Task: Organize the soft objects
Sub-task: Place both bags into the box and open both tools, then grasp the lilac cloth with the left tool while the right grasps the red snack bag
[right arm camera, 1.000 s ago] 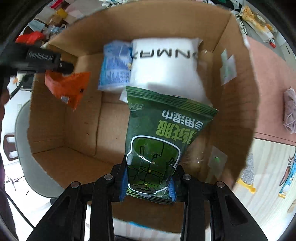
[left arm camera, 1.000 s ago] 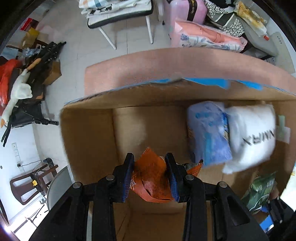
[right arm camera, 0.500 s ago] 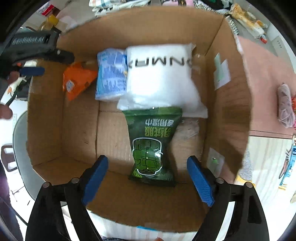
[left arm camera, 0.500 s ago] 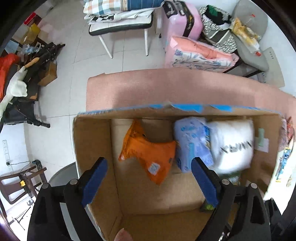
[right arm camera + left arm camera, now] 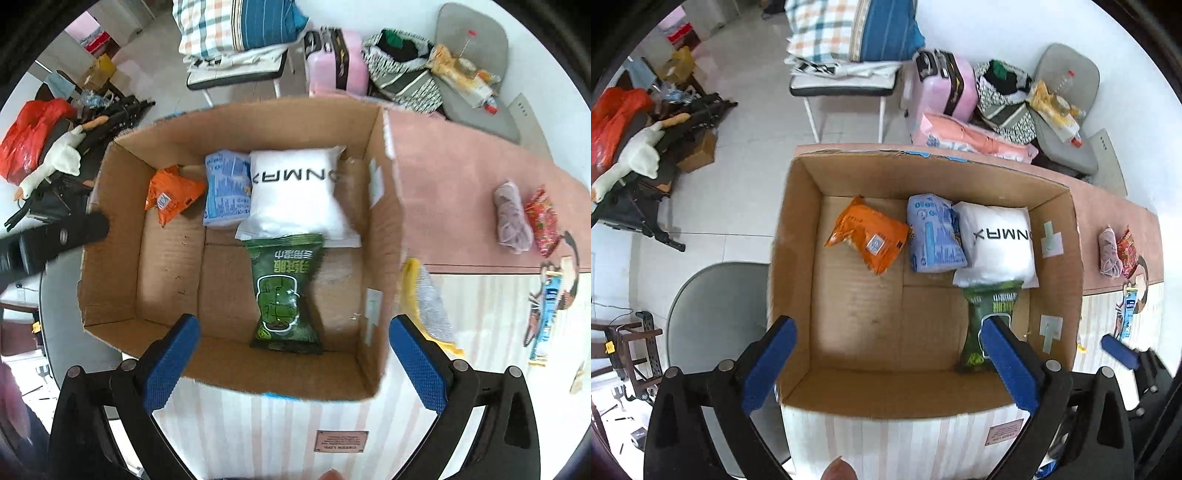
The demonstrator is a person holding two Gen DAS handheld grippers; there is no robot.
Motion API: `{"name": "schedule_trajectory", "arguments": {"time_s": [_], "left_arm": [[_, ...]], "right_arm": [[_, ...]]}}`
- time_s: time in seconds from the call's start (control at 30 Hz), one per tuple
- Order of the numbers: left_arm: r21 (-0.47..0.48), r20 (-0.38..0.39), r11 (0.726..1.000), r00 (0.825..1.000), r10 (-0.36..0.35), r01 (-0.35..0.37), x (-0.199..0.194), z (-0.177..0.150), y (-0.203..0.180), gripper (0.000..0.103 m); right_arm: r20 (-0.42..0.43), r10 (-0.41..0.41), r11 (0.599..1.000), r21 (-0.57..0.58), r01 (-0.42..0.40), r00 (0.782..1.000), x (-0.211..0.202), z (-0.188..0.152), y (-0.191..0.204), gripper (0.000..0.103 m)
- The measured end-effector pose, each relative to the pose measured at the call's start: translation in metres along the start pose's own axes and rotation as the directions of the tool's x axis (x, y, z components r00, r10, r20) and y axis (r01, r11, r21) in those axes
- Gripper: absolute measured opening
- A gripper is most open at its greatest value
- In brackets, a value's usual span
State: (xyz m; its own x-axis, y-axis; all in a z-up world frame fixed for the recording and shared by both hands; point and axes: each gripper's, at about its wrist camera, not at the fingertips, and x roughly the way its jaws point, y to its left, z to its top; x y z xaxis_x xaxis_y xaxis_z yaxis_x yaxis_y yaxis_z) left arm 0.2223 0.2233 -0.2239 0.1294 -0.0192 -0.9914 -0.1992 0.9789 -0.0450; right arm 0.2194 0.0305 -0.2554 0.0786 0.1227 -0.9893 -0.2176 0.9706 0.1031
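Observation:
An open cardboard box [image 5: 798,236] [image 5: 384,229] holds an orange snack bag [image 5: 868,240] [image 5: 171,194], a light blue pack [image 5: 932,234] [image 5: 225,190], a white pillow pack [image 5: 997,243] [image 5: 295,195] and a green snack bag [image 5: 988,314] [image 5: 284,291]. My left gripper [image 5: 886,362] is open and empty above the box's near edge. My right gripper [image 5: 295,358] is open and empty above the near edge too. A purple cloth [image 5: 511,218] [image 5: 1108,251] and a red snack bag [image 5: 543,221] [image 5: 1126,249] lie on the pink table surface right of the box.
A yellow and grey cloth [image 5: 428,302] lies against the box's right wall. A blue sachet [image 5: 546,314] lies on the striped mat at the right. A grey chair [image 5: 716,310] stands left of the box. Chairs, a pink suitcase [image 5: 942,88] and clutter fill the floor behind.
Both grippers opened and let go: the orange bag and the green bag now lie in the box. Both grippers pulled back and up from the box.

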Motion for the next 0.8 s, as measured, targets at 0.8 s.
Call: {"name": "schedule_trajectory", "arguments": {"time_s": [0.8], "left_arm": [[0.035,0.19,0.997,0.98,0.066,-0.074,-0.096,-0.063,-0.075,0.102]], "right_arm": [[0.181,0.104,0.994,0.026,-0.11,0.978,-0.105,-0.047,-0.057,0.103]]}}
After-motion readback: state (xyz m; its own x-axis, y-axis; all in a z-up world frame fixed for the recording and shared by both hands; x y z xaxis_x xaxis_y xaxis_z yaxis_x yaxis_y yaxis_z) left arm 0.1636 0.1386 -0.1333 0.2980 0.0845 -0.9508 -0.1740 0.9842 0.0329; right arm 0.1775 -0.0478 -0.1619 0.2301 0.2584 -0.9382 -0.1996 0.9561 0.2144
